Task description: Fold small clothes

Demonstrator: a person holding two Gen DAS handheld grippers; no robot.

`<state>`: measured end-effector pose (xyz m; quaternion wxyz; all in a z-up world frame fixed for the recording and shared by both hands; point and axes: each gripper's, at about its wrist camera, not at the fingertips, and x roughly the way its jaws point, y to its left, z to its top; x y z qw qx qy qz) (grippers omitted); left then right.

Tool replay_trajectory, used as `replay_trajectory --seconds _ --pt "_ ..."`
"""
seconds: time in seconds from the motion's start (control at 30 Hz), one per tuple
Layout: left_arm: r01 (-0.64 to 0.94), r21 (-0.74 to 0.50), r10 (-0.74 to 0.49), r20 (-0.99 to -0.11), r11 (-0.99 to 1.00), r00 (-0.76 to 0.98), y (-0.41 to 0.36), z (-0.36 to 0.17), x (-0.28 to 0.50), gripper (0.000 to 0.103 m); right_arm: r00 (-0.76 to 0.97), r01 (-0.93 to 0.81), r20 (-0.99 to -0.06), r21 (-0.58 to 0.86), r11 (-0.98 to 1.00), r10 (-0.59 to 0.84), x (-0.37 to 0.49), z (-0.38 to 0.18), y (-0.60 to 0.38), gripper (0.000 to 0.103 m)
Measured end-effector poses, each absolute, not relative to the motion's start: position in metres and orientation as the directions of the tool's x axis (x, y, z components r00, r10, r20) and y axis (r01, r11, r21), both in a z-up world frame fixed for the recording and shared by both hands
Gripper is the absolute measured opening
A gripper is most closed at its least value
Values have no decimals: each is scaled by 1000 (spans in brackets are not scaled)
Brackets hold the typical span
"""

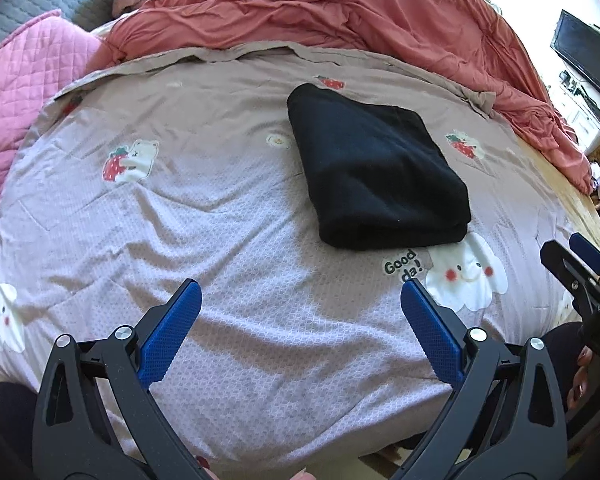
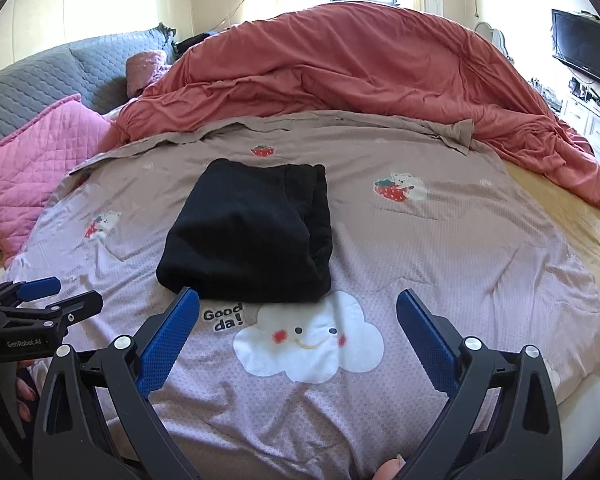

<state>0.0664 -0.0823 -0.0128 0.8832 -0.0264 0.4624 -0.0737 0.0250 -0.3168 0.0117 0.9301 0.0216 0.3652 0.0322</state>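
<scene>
Both the left gripper (image 1: 300,292) and right gripper (image 2: 298,300) hang with jaws spread wide and empty, the folded black garment (image 2: 248,232) lying on the lilac bedspread (image 2: 460,264) just ahead of the right one.

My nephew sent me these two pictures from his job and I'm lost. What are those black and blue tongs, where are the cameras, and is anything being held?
They are hand-held grippers, one in each of a person's hands, each with a wide-angle camera looking along its fingers. One picture is from the left gripper, the other from the right gripper. Both are open and hold nothing. Ahead, on the printed bedspread, lies a folded black garment. A red duvet is heaped behind.
</scene>
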Motion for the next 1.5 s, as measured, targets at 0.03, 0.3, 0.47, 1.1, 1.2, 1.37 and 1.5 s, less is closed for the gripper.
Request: replay_trajectory --seconds 0.03,0.3,0.47,1.1,1.2,1.37,1.5 --pt "101 -116 -153 -814 988 561 -81 -13 66 94 725 -47 -684 57 997 73 25 10 -316 98" --pt "76 -122 -143 -826 990 544 -75 -18 66 94 713 -51 -698 40 998 64 28 7 -313 98" --pt "73 -122 -142 -827 990 544 -75 -16 65 94 713 -46 -698 47 998 66 29 7 -316 98" --pt "49 -118 -126 -825 992 551 -69 -12 64 94 711 -49 -700 42 998 64 29 6 -318 98" --pt "47 -114 -121 -825 992 552 -68 -12 65 94 711 -50 -700 41 998 64 29 6 -319 98" --pt "39 -112 -115 -825 993 553 -67 -12 65 94 711 -50 -700 40 998 64 29 6 -319 98" --pt "33 -107 -107 -825 994 555 -68 -11 65 94 711 -49 -700 41 998 63 29 6 -319 98"
